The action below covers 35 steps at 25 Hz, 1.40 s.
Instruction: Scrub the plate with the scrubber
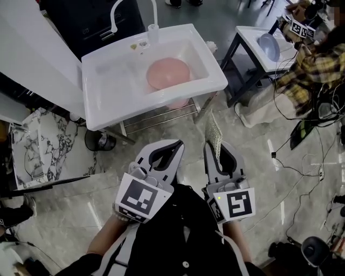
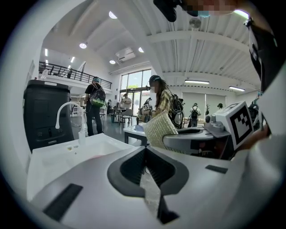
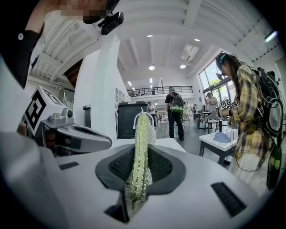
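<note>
A pink plate [image 1: 168,73] lies in the basin of a white sink [image 1: 108,108] ahead of me. Both grippers are held close to my body, short of the sink's front edge. My left gripper [image 1: 172,146] [image 2: 145,150] is shut with nothing between its jaws. My right gripper [image 1: 216,148] [image 3: 140,152] is shut on a pale green mesh scrubber [image 1: 213,132] [image 3: 142,134], which stands upright out of the jaws. In the left gripper view the scrubber [image 2: 159,129] shows to the right, beyond the sink's rim [image 2: 58,156]. The plate is hidden in both gripper views.
A curved faucet [image 1: 115,16] and a small bottle [image 1: 153,33] stand at the sink's back rim. To the right is a second white stand holding a blue plate [image 1: 268,46], with a person in a plaid shirt [image 1: 315,64] beside it. Cables [image 1: 302,161] lie on the floor.
</note>
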Motion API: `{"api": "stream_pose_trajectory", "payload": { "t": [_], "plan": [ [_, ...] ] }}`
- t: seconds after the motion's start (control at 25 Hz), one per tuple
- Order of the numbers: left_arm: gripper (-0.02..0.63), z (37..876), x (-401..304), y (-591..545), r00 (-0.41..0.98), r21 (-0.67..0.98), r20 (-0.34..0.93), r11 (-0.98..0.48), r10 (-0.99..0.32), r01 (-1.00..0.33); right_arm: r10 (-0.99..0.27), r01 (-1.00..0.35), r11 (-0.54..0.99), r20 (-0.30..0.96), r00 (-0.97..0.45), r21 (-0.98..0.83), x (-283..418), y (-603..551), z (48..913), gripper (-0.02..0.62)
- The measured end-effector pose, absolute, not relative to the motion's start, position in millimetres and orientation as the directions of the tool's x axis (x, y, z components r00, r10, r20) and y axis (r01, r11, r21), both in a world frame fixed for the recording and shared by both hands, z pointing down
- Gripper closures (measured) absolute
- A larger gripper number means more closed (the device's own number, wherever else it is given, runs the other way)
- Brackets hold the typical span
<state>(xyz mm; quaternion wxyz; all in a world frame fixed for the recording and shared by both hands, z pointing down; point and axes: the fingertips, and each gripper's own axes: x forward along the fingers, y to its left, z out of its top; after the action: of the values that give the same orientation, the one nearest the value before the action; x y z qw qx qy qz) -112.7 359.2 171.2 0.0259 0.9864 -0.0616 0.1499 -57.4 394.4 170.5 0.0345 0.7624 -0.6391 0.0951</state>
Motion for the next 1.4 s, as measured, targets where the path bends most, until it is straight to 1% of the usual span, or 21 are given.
{"api": "stream_pose_trajectory", "payload": {
  "t": [0.36, 0.72, 0.96, 1.08, 1.24, 1.4],
  "plan": [
    [0.606, 175.0, -63.1, 305.3, 0.952, 0.043, 0.289, -0.992, -0.098, -0.115, -0.971, -0.987, -0.151, 0.195, 0.138, -0.056, -18.9, 338.0, 173.2, 0.523],
    [0.606, 174.0, -16.4, 210.7, 0.943, 0.055, 0.308, -0.987, -0.129, -0.153, -0.972, -0.99, -0.13, 0.205, 0.116, -0.057, 33.1, 246.2, 171.6, 0.523],
    [0.606, 178.1, 3.6, 149.0, 0.933, 0.076, 0.313, -0.974, -0.178, -0.212, -0.969, -0.995, -0.088, 0.235, 0.074, -0.05, 58.8, 184.7, 177.4, 0.523],
    [0.606, 182.8, 5.9, 116.2, 0.924, 0.083, 0.317, -0.964, -0.215, -0.252, -0.961, -0.996, -0.068, 0.27, 0.052, -0.05, 65.4, 155.2, 184.5, 0.523],
    [0.606, 186.4, 3.2, 77.5, 0.909, 0.085, 0.321, -0.948, -0.264, -0.306, -0.967, -0.999, -0.025, 0.255, 0.016, -0.032, 67.4, 118.9, 185.4, 0.523],
    [0.606, 191.9, -4.6, 53.7, 0.89, 0.096, 0.329, -0.927, -0.315, -0.363, -0.963, -1.0, 0.012, 0.271, -0.015, -0.01, 65.3, 99.5, 189.7, 0.523]
  ]
}}
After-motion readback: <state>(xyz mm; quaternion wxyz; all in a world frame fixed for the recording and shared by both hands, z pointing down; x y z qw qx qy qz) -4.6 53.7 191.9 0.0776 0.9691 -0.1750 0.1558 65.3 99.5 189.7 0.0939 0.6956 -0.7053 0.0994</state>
